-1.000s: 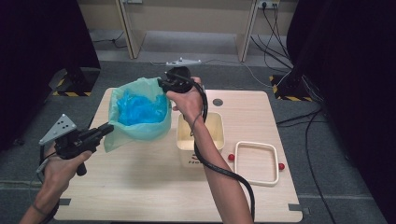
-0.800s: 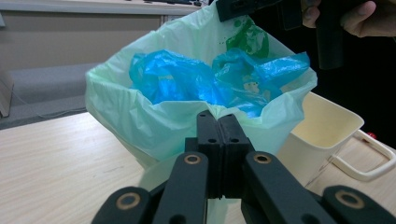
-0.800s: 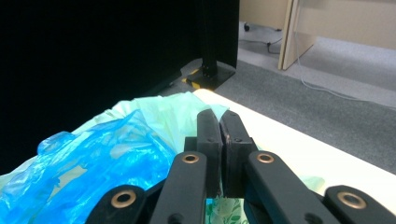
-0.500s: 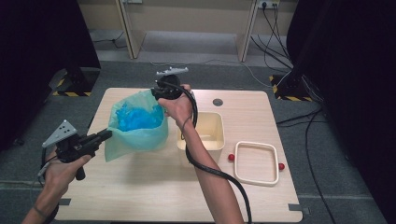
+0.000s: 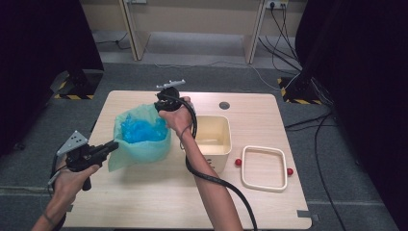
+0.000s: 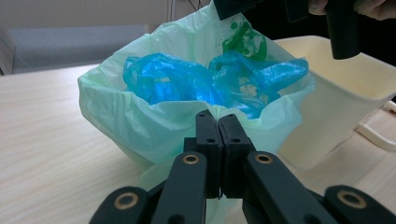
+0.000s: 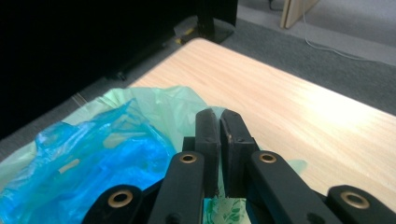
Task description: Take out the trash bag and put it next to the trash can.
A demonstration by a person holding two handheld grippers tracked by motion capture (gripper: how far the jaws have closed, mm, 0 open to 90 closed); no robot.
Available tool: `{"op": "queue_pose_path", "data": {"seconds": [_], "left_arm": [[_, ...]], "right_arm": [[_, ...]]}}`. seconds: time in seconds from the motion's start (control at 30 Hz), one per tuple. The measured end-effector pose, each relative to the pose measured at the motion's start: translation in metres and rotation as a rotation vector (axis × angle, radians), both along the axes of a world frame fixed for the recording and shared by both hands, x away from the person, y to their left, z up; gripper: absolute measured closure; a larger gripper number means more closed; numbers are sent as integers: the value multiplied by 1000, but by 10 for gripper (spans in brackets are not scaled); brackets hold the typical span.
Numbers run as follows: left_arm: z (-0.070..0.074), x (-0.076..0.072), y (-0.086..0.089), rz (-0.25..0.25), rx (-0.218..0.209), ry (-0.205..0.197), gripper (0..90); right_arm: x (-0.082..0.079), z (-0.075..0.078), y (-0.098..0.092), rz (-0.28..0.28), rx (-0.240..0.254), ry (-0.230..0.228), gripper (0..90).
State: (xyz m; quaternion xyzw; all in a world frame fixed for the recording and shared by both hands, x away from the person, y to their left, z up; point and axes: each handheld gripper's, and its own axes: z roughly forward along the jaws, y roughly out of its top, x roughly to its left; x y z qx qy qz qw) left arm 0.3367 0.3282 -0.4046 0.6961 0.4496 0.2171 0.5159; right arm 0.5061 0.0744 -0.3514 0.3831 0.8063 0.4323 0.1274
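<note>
Nearest the front edge of the worktop (image 5: 144,202), on its left side, the left gripper (image 5: 111,147) has its jaws clenched on the near rim of the green bag (image 5: 144,150); in the left gripper view the film is pinched between the closed jaws. The green bag stands open on the left half of the worktop, with crumpled blue plastic (image 5: 142,130) inside it. Just beside the bag, towards the middle, sits a cream tub (image 5: 214,139), touching or nearly touching it. A white frame (image 5: 246,166) lies flat towards the right edge, with two small red balls (image 5: 237,162) at its sides. At the bag's far rim, the right gripper (image 5: 161,107) has its jaws clenched on the green film.
</note>
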Motion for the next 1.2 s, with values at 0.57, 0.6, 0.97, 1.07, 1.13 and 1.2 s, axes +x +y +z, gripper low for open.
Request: {"op": "queue_pose_path", "data": {"seconds": [0.57,0.6,0.97,1.07,1.13,1.2], "left_arm": [[-11,-1,2,10,-18,68,520],[-9,-2,1,12,-20,63,498],[8,-6,-13,6,-6,26,394],[9,-5,-19,-11,-3,26,392],[10,-5,-24,-20,-3,26,392],[11,-4,-27,-31,0,24,392]], "right_arm": [[2,-12,-7,-56,-14,71,447],[1,-10,-7,-59,-8,75,394],[-12,11,-32,0,-42,-32,401],[-13,17,-46,-4,-31,-36,407],[-15,20,-54,-8,-39,-44,399],[-16,21,-63,-25,-51,-60,361]]}}
